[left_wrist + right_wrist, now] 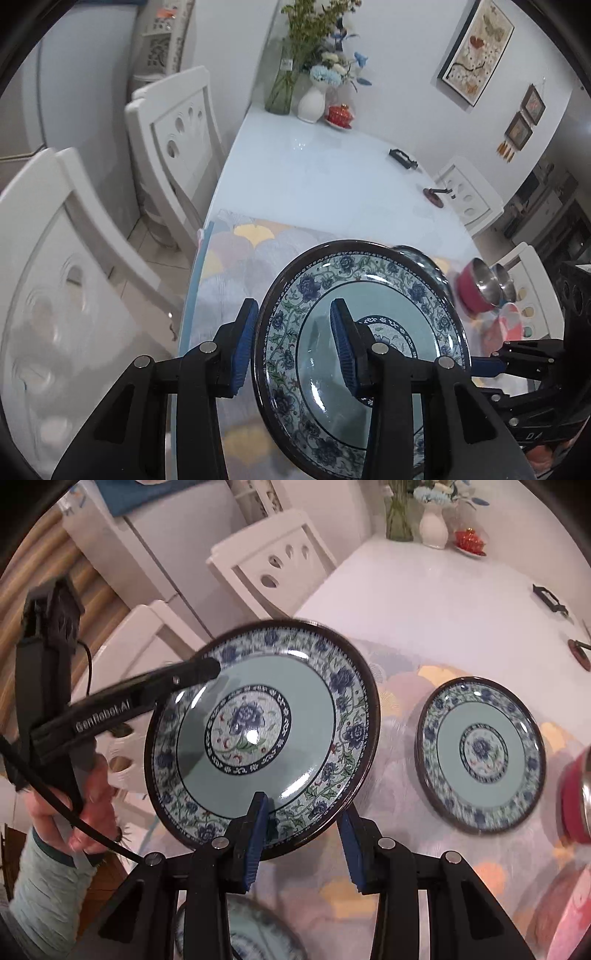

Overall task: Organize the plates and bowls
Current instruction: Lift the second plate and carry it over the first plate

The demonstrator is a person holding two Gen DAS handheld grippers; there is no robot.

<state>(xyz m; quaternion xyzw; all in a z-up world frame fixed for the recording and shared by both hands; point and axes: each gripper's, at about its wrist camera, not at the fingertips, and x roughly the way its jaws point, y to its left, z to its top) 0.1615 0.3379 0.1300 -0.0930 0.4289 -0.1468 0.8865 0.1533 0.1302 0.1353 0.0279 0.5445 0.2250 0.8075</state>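
Left wrist view: the left hand-held gripper (295, 341) has its 2 blue-padded fingers (245, 341) on either side of the rim of a blue floral plate (373, 291), one pad behind the rim and one on the glazed face, closed down to about the rim's thickness. The plate is lifted and tilted on edge above the patterned mat (236, 258) on the desk (314, 173). A pink bowl (476, 286) with a steel lining sits further right, near the desk edge. The plate looks like glazed ceramic: stiff, fairly heavy for a rim pinch, slick and breakable, so I judge the raised rim the only sensible hold, with the pads well over the lip.

Right wrist view: the right hand-held gripper (301, 834) straddles the near rim of the same plate, its fingers apart wider than the rim; whether the pads touch cannot be told. The left one pinches the far left rim. A second plate (480, 755) lies flat on the mat to the right, well apart, and a third plate (236, 934) shows partly below the gripper. A 2-point hold would limit swinging
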